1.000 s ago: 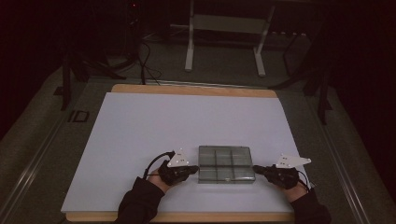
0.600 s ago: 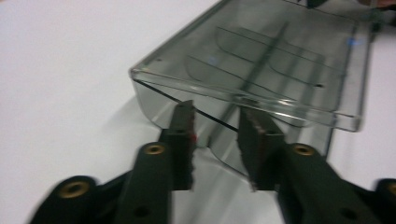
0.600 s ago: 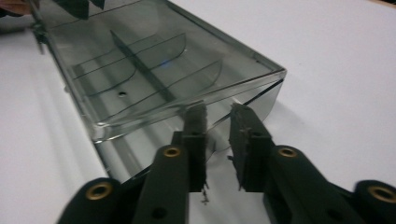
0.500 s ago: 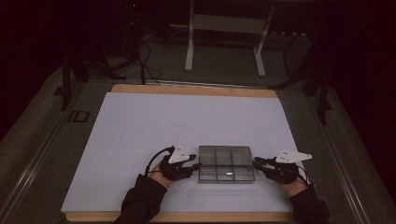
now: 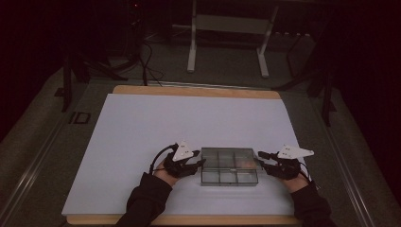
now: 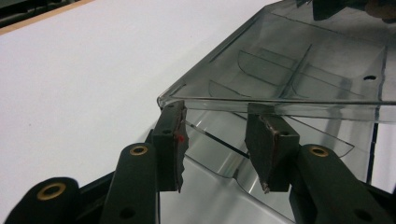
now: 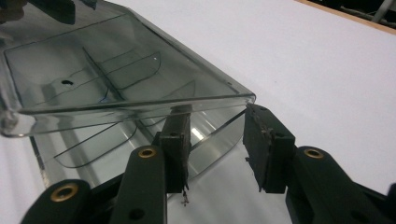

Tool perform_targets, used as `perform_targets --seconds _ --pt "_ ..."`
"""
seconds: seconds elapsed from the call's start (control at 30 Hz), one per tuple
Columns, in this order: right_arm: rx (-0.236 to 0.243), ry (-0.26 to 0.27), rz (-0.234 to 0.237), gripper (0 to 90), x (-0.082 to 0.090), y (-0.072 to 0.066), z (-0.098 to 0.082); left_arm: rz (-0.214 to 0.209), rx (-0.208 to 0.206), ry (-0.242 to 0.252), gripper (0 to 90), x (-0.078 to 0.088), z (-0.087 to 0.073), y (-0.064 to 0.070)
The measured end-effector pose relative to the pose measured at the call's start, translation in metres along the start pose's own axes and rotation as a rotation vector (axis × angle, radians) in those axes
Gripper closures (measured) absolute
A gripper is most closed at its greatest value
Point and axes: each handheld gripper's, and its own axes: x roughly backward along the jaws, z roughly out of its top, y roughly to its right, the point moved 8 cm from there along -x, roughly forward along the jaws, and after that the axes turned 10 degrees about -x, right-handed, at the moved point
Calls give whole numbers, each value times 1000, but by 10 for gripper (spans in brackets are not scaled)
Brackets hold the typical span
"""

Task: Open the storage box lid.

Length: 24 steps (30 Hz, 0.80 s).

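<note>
Flanking the clear divided box (image 5: 229,165) low-centre, both tongs (image 5: 202,163) (image 5: 260,155) are just opening half-wide, gripping nothing; each should withdraw straight outward.

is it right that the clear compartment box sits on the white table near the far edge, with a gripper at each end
Not quite: the clear compartment box sits near the person's edge of the white table, as the high view shows. The left gripper and right gripper are at its ends.

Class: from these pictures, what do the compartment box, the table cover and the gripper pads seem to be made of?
Box: clear, glossy, smoke-tinted plastic by the look; you see the dividers through the lid, and its edges catch light.
Table cover: matte white sheet, probably paper or laminate, over a wooden-looking board.
Pads: dark, dull, likely rubber; the edges look worn and ragged.
</note>
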Motion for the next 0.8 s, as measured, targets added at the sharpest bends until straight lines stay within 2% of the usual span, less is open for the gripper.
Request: perform_targets --seconds 0.2,0.43,0.8 --pt "6 6 -1 610 -3 1 4 18 -6 10 596 -1 3 -3" --pt "10 15 2 618 -6 2 10 29 -8 18 639 -4 6 -7" --pt "17 24 3 680 -9 3 18 49 -3 36 715 -9 11 -12"
